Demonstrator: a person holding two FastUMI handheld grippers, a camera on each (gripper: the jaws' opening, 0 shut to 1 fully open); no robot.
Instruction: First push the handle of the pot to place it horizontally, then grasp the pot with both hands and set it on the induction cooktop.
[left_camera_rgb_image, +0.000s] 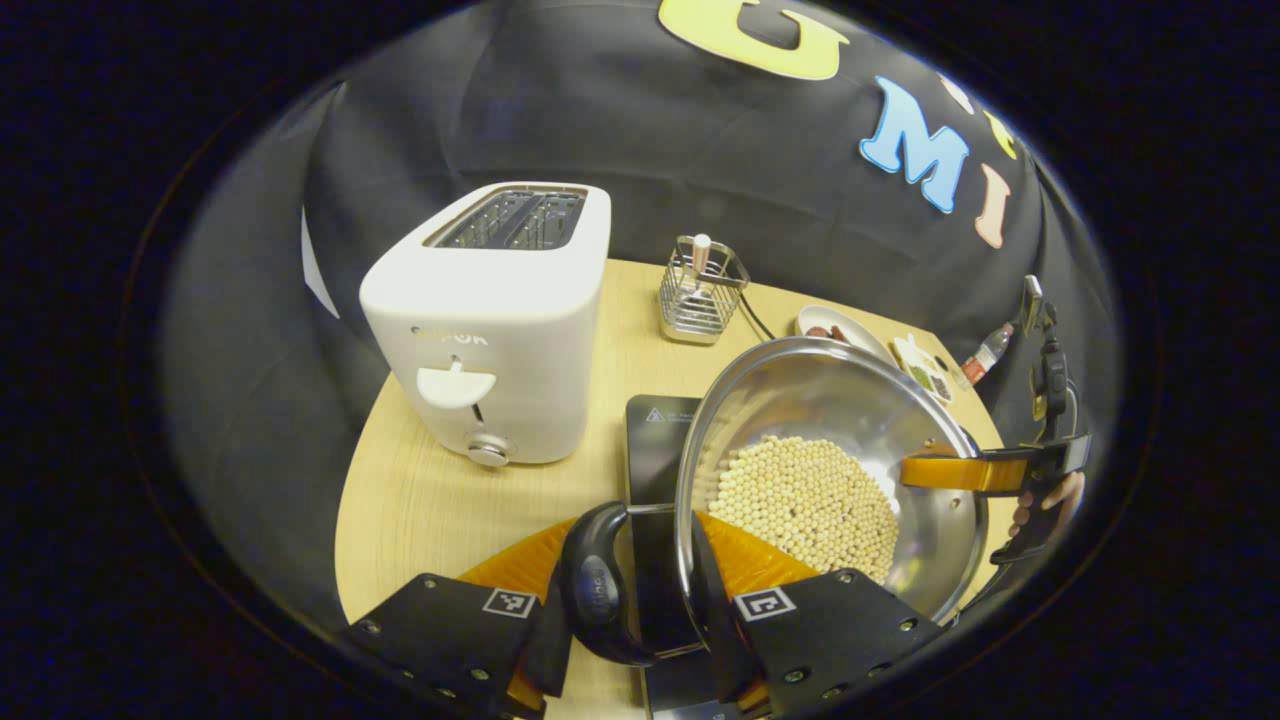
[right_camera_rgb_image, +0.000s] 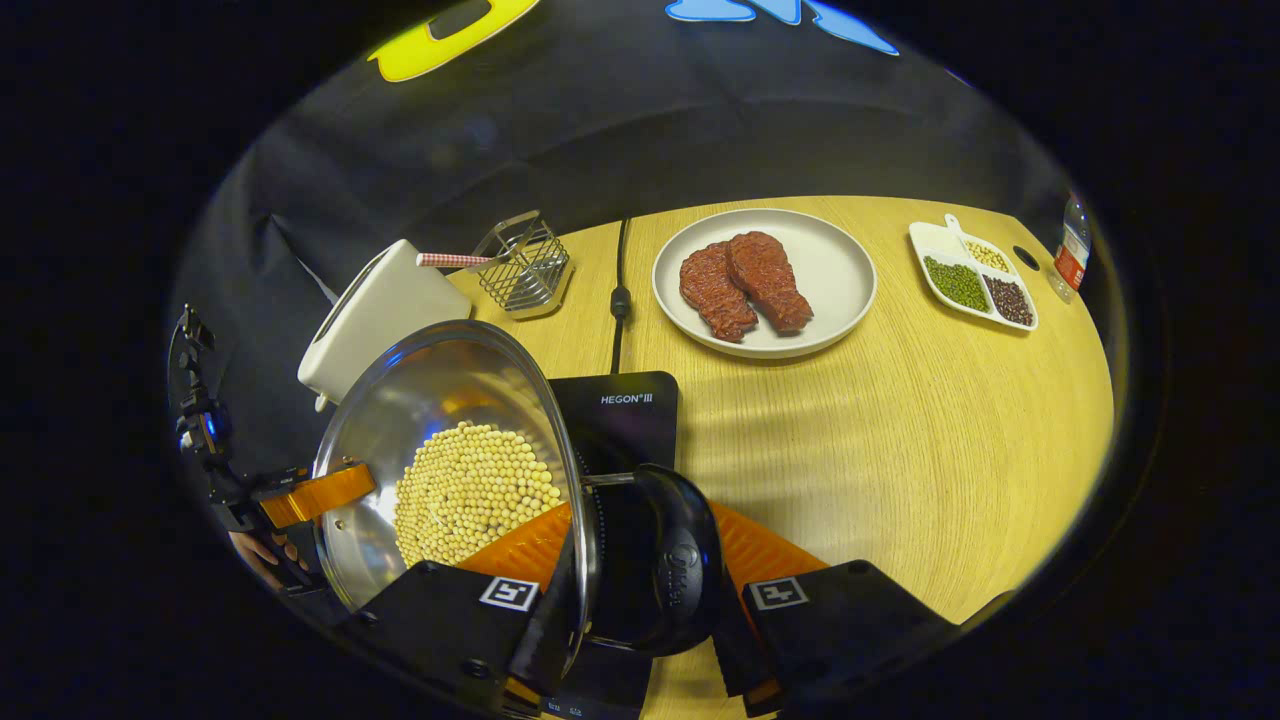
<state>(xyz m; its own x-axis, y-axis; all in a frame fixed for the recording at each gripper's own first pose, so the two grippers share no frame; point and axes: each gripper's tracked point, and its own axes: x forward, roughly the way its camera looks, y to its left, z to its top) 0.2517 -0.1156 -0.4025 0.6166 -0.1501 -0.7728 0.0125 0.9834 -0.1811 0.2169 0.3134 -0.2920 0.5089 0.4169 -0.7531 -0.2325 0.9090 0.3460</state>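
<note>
Gripping pot (left_camera_rgb_image: 830, 470) handles, both tools clenched: left tool (left_camera_rgb_image: 640, 600), right tool (right_camera_rgb_image: 640, 590); pot above cooktop (right_camera_rgb_image: 625, 410).

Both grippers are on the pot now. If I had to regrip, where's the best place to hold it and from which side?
Take the pot by its two black loop handles, one gripper from each opposite side, fingers closing across each handle. The handles stick out beyond the rim, while the steel wall is smooth and curved. Keep it level: it is full of beans.
</note>
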